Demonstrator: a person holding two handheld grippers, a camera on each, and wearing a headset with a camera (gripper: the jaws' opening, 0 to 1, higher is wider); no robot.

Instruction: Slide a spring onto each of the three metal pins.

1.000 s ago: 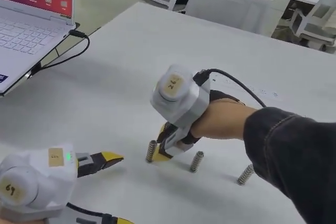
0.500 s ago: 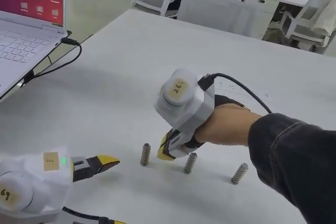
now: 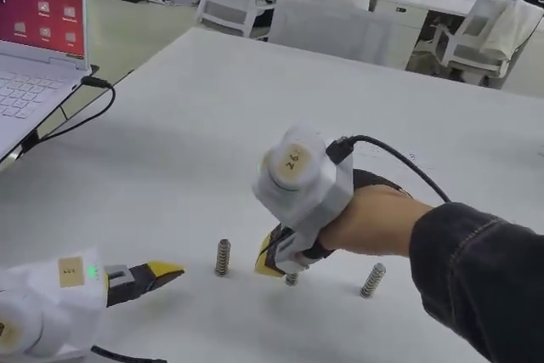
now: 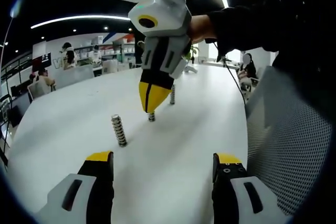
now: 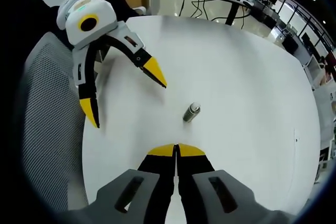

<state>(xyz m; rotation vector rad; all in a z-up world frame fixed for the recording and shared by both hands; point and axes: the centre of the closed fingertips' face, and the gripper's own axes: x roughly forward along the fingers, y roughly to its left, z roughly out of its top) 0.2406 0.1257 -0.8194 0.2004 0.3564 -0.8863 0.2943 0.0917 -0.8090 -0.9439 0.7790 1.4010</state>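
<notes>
Three small metal springs stand upright in a row on the white table (image 3: 212, 108): the left spring (image 3: 223, 257), the middle spring (image 3: 291, 279) and the right spring (image 3: 371, 280). My right gripper (image 3: 270, 265) is shut, its yellow tips down beside the middle spring and partly covering it. In the right gripper view its jaws (image 5: 176, 150) are pressed together with nothing visible between them, and one spring (image 5: 191, 112) stands just ahead. My left gripper (image 4: 164, 158) is open at the near left, one fingertip (image 3: 163, 272) pointing at the left spring (image 4: 119, 129).
An open laptop (image 3: 34, 40) with a black cable (image 3: 85, 99) sits at the far left of the table. The right gripper's black cord (image 3: 391, 155) trails over the hand. White chairs (image 3: 340, 27) and desks stand beyond the table's far edge.
My right gripper has moved from beside the left spring over to the middle spring, staying shut. The left gripper has stayed open at the near left. The head camera has shifted.
</notes>
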